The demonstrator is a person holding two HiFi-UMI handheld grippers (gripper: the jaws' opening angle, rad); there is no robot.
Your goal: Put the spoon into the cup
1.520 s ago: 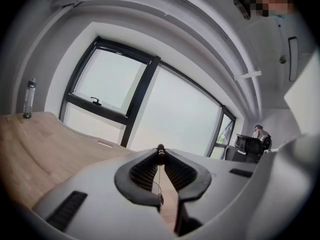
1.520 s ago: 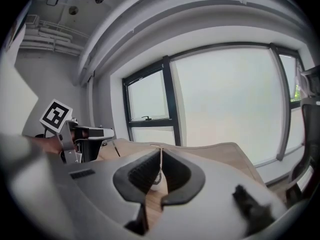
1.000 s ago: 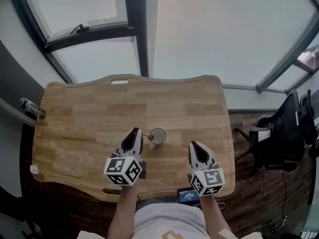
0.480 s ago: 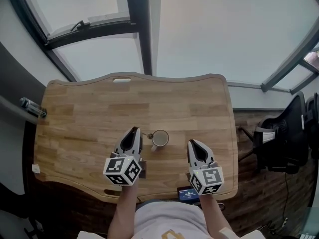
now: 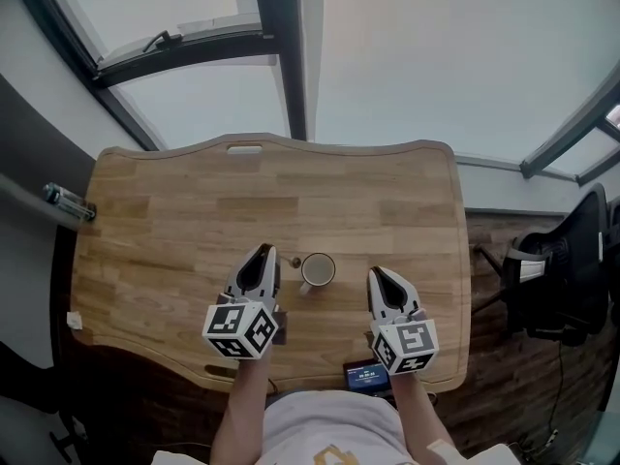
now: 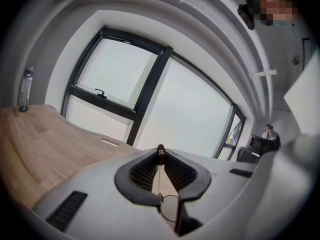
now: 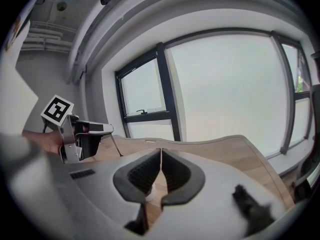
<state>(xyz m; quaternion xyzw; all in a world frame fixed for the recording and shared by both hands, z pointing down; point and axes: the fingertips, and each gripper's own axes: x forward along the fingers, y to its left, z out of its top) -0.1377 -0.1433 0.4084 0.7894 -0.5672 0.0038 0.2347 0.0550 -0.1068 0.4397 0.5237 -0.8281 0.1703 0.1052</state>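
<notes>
Gripping spoon (image 6: 160, 155), left gripper (image 5: 262, 253) jaws; right gripper (image 7: 160, 150) clenched empty; head view shows cup (image 5: 318, 270) between.

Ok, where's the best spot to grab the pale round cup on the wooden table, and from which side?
Probably pinch the pale round cup by its right-hand wall at the rim, one jaw inside, coming from the right with the right gripper, once opened. The cup stands upright, mouth open; its handle juts near-left, where the left gripper crowds it, shut on the thin spoon.
</notes>
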